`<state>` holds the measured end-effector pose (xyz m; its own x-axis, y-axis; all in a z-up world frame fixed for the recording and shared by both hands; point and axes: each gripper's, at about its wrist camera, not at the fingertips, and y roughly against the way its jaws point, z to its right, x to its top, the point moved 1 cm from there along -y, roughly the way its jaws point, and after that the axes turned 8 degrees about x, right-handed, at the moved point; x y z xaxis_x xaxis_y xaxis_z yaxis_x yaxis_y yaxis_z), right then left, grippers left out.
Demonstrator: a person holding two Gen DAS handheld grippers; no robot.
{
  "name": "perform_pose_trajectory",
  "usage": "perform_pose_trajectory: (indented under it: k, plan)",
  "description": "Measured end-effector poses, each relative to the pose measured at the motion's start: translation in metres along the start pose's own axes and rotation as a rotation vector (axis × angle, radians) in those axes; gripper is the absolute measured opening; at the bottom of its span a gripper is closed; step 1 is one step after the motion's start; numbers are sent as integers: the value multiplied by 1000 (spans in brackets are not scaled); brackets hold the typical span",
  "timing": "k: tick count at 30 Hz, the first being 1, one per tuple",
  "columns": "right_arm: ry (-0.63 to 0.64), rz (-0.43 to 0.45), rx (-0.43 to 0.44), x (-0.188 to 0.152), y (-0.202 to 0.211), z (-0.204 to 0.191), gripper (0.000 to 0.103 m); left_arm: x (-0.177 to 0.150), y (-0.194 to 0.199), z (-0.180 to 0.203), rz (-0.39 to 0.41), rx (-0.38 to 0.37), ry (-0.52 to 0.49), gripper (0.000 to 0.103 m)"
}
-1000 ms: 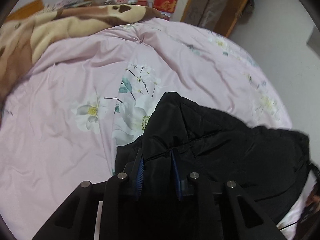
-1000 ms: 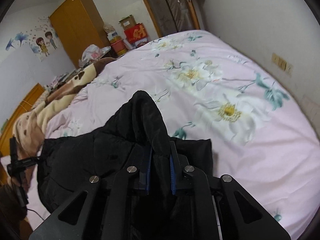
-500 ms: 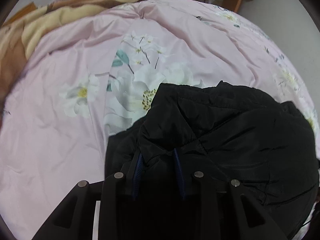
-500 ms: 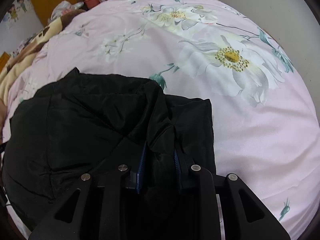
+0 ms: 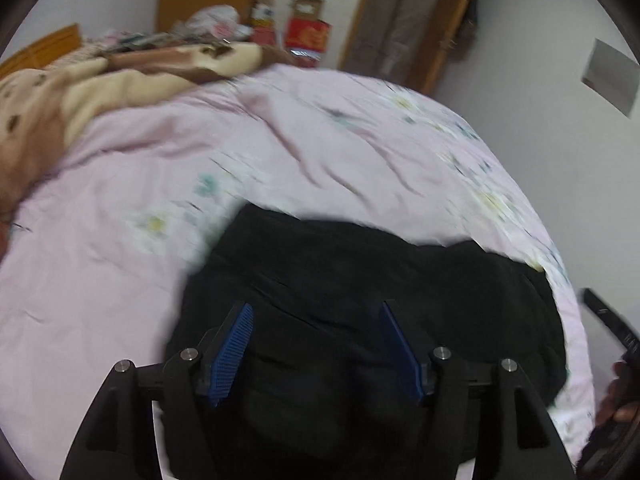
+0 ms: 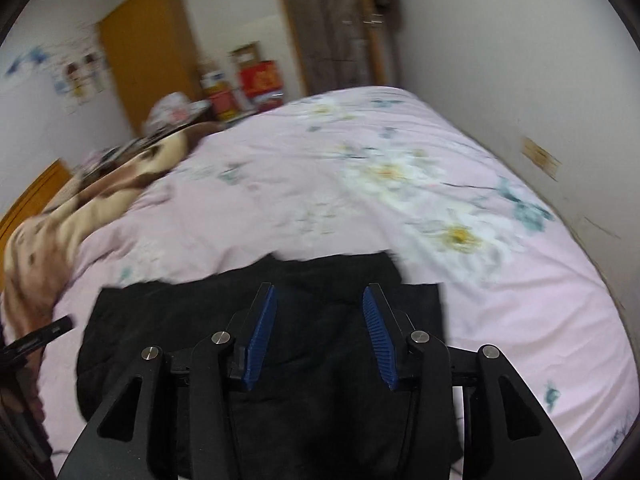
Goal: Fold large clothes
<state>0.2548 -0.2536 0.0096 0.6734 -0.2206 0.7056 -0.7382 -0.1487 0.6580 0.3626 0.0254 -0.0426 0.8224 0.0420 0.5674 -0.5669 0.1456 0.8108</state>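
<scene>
On the pink floral bedspread (image 5: 120, 288), the black jacket (image 5: 360, 280) shows no legible label

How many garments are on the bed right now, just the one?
1. A black jacket lies on the pink floral bedspread at the near edge, below both grippers. More could be hidden under the brown blanket at the far side.

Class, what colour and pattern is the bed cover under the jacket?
Pale pink bed cover with white flowers, clearest in the right wrist view.
</scene>
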Motion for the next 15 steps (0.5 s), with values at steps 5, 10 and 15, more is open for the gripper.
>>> perform_pose_trajectory:
  k: [5,10,15]
  plan:
    - [118,-98,48,-43,-38,-49,47,-33,-36,42,-77,33,-71,65]
    - [108,-156,18,-68,-81,-46,47,-55,-62,50,-30,119,-174,73]
    - [139,-165,-18,-86,-98,-42,48,-64,-74,51,-34,141,-183,74]
